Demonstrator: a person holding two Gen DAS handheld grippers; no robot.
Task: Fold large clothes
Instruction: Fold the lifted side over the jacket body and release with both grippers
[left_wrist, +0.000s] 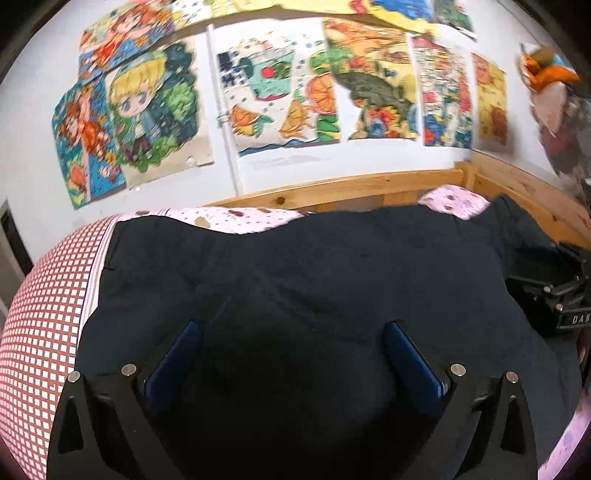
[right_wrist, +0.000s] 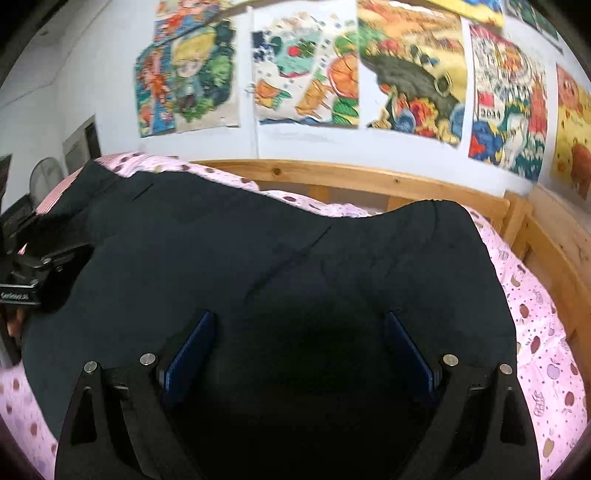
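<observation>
White letters "DA" and a cut-off third character stand on a black plate of the right gripper. The poster characters are too blurred to read.
</observation>
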